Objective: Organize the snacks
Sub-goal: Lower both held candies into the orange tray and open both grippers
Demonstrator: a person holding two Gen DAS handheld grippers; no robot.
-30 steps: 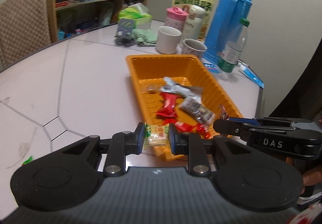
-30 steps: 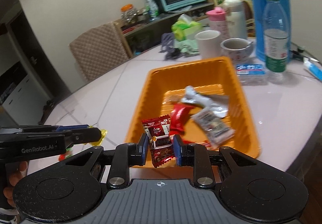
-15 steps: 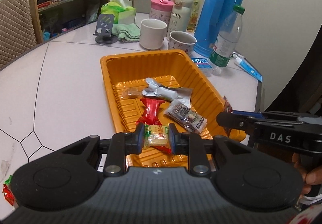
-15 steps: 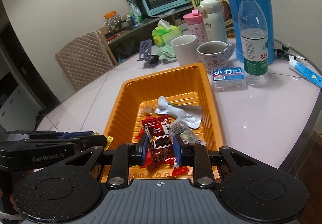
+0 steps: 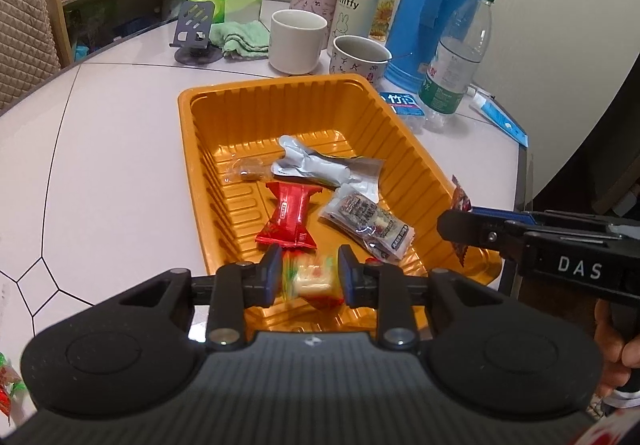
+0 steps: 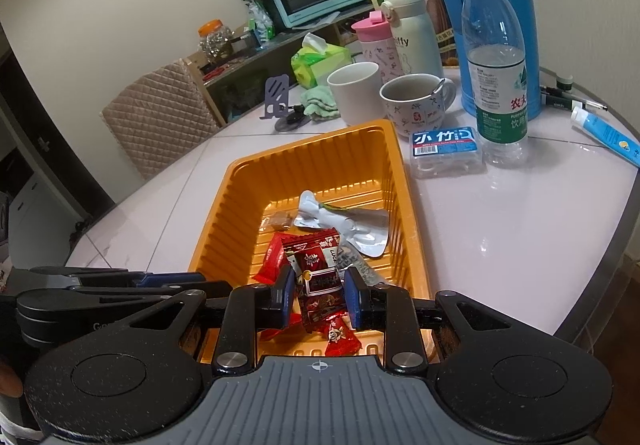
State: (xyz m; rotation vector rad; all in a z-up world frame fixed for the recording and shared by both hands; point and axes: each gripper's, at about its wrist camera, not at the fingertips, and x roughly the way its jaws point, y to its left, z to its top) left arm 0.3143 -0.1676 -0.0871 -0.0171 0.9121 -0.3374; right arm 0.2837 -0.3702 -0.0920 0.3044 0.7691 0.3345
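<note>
Left gripper (image 5: 309, 276) is hanging over the tray's (image 5: 188, 133) near rim, fingers parted, yellow snack (image 5: 311, 277) blurred, possibly loose; right gripper (image 6: 319, 291) is pinching a dark-red packet (image 6: 318, 277).

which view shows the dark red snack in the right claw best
The right wrist view. The dark red snack sits front and centre between that claw's fingers, its printed face sharp. In the left wrist view only a corner of the wrapper pokes up behind the right claw, seen side-on.
</note>
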